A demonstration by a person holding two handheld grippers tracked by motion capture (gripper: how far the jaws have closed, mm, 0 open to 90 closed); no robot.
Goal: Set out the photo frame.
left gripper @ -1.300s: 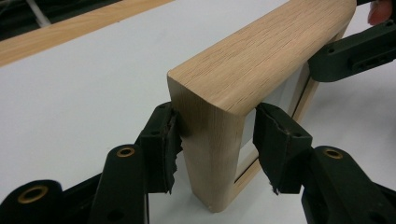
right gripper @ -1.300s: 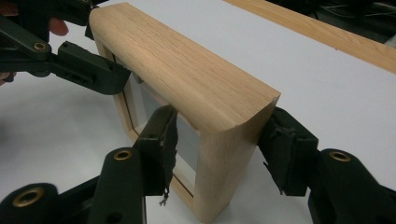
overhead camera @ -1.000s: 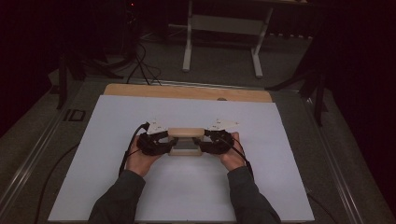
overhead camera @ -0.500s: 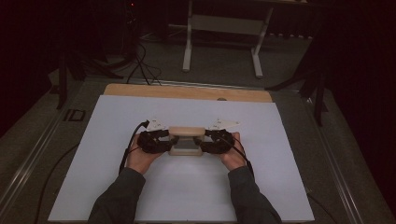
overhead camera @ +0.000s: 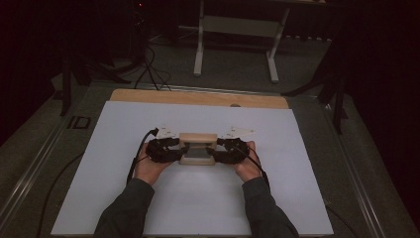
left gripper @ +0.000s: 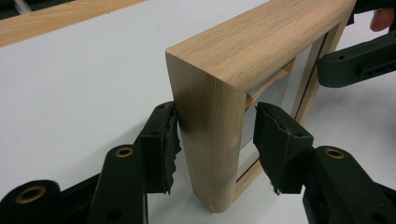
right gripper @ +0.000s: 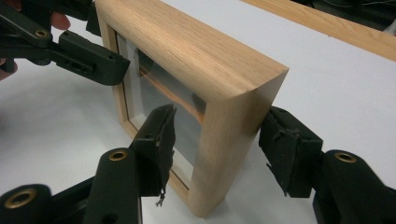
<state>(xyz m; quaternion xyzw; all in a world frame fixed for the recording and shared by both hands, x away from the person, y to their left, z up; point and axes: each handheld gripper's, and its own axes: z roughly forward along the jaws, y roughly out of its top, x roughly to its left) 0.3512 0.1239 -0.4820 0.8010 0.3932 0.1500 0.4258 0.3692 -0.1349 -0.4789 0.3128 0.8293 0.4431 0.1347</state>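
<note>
Right now a light oak picture frame with a glass pane (overhead camera: 198,148) stands upright on its edge near the middle of the white tabletop (overhead camera: 124,124). From either end, the left gripper (left gripper: 215,135) and right gripper (right gripper: 215,144) straddle its side posts, fingers parted: the left's outer finger (left gripper: 161,140) touches the wood, and the rest stand just clear. Both hands rest low on the tabletop, forearms angled inward.

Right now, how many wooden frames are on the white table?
1. The wooden frame stands upright at the middle of the white table, between the left claw and the right claw, one at each end. None seems hidden.
</note>
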